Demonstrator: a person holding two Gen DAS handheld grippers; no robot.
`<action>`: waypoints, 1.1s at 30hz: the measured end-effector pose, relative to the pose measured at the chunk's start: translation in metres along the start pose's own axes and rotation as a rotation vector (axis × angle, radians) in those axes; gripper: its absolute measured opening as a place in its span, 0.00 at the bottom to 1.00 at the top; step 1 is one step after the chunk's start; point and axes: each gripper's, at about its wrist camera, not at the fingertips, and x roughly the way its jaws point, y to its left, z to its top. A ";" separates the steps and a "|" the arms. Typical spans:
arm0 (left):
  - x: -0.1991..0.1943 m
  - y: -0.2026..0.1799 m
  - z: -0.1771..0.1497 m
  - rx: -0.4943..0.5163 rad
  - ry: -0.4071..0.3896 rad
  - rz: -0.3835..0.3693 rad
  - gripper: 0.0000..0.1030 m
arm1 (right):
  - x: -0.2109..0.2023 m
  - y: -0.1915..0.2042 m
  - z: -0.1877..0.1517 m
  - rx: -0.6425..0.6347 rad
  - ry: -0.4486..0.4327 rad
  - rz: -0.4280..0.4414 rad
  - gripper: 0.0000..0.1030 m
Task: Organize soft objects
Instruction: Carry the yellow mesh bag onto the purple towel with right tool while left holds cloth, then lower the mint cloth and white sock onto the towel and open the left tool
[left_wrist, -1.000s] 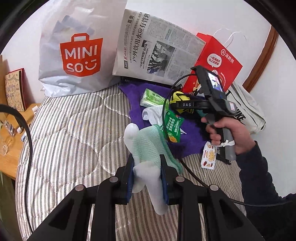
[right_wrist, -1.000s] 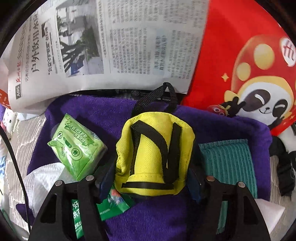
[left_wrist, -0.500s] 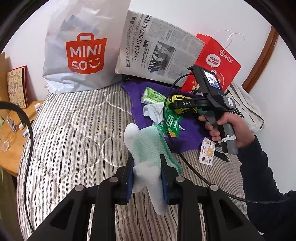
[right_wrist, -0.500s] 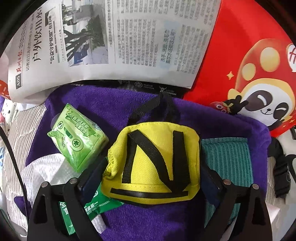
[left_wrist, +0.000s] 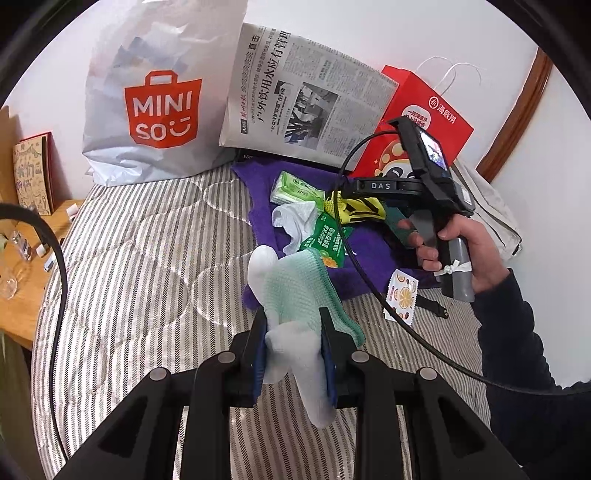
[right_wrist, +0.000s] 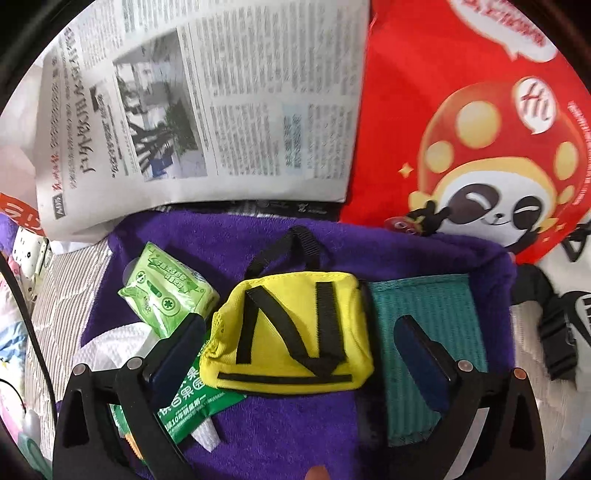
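Note:
My left gripper (left_wrist: 293, 341) is shut on a white sock and a mint-green mesh cloth (left_wrist: 295, 291), held above the striped bed. My right gripper (right_wrist: 299, 332) is open, its jaws spread wide on either side of a small yellow pouch with black straps (right_wrist: 291, 328) that lies on the purple towel (right_wrist: 280, 432). The pouch also shows in the left wrist view (left_wrist: 356, 210). A teal cloth (right_wrist: 428, 325) lies to the right of the pouch. A green tissue pack (right_wrist: 166, 295), a white cloth (right_wrist: 107, 347) and a green sachet (right_wrist: 199, 398) lie to its left.
A newspaper (left_wrist: 299, 99), a white MINISO bag (left_wrist: 159, 96) and a red paper bag (left_wrist: 432, 118) lean against the back wall. A small fruit-print sachet (left_wrist: 400, 295) lies on the striped mattress (left_wrist: 147, 258). A wooden side table (left_wrist: 22, 258) stands at the left.
My right gripper has opened and let go of the yellow pouch, which now rests on the purple towel. My left gripper still holds the sock and mesh cloth.

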 end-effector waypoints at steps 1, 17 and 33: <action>0.000 -0.002 0.001 0.006 0.000 0.000 0.23 | -0.008 -0.002 -0.005 0.002 -0.006 0.013 0.98; 0.032 -0.054 0.039 0.096 0.001 -0.016 0.23 | -0.136 -0.063 -0.091 0.012 -0.131 -0.051 0.98; 0.141 -0.109 0.097 0.220 0.077 -0.021 0.23 | -0.138 -0.122 -0.140 0.132 -0.176 -0.047 0.98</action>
